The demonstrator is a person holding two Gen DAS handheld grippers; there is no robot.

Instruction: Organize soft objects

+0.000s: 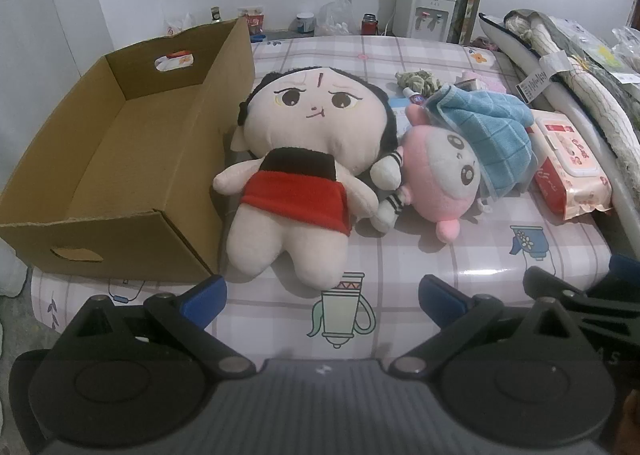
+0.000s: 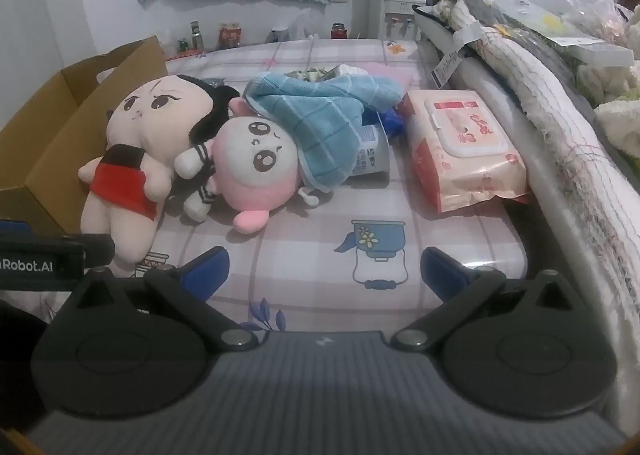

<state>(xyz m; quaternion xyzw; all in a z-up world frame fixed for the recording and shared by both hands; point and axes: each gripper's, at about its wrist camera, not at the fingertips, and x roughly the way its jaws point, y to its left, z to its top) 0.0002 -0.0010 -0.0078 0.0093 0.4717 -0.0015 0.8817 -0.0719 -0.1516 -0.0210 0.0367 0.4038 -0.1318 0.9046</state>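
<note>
A big cream plush doll (image 1: 304, 159) with black hair and a red skirt lies face up on the checked table, beside an open cardboard box (image 1: 120, 159). It also shows in the right wrist view (image 2: 148, 135). A pink and white plush (image 1: 440, 175) lies to its right, also in the right wrist view (image 2: 256, 171). A blue towel (image 1: 492, 123) is draped over the plush's top, seen too in the right wrist view (image 2: 316, 111). My left gripper (image 1: 322, 295) is open and empty, just short of the doll's feet. My right gripper (image 2: 324, 271) is open and empty, short of the pink plush.
A pack of wet wipes (image 2: 464, 147) lies at the right, against rolled bedding (image 2: 560, 115) along the table's right edge. Small items (image 1: 416, 81) sit behind the towel. A bottle (image 2: 372, 155) lies under the towel. A water dispenser (image 1: 424, 11) stands at the back.
</note>
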